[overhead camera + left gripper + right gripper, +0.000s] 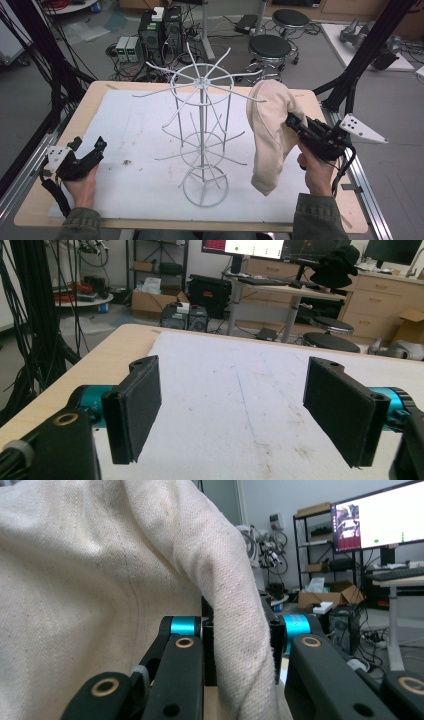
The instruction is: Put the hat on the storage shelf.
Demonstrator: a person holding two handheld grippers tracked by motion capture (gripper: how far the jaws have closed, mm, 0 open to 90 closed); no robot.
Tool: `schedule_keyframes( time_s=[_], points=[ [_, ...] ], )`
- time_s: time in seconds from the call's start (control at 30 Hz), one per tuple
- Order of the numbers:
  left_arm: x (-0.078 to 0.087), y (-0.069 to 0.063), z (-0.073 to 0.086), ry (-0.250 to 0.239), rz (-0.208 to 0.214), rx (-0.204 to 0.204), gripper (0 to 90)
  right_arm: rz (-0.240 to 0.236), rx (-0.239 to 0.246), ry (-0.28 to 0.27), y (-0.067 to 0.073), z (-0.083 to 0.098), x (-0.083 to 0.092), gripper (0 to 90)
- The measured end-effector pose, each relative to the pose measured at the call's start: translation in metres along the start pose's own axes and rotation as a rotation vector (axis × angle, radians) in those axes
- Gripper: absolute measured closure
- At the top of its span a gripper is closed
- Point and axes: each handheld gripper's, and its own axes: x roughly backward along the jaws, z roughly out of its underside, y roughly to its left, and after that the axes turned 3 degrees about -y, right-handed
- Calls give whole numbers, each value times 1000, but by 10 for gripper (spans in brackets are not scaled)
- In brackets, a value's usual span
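Cream cloth hat pinched at its edge, draped over an arm of the white wire rack

The right gripper (292,121), to the right of the wire rack (202,130), has its jaws closed tight on a fold of the cloth hat (270,127), which hangs limp from one of the rack's upper right prongs with its lower end dangling just above the white mat (130,130). The fabric looks soft, light and floppy: it likely sags wherever it is unsupported, so a pinch on a doubled edge, as in the right gripper view (240,645), seems the sound hold, and the thin prongs may snag it. The left gripper (89,150) rests low, well left of the rack, jaws wide apart and empty.
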Motion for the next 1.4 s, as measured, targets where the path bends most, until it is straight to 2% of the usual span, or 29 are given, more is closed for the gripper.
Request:
schedule_keyframes(
  time_s=[0.23,0.37,1.1,1.4],
  points=[
    [0,-1,0,-2,-1,2,235,5,-29,-44,2,-7,6,775],
    [-2,-2,0,-2,2,1,235,-11,-44,-78,3,-13,7,775],
    [-2,-3,-1,-8,7,14,236,-49,11,-131,27,-67,-5,766],
    [-2,-3,-1,-8,6,15,235,-79,43,-135,41,-83,-18,765]
  ],
)
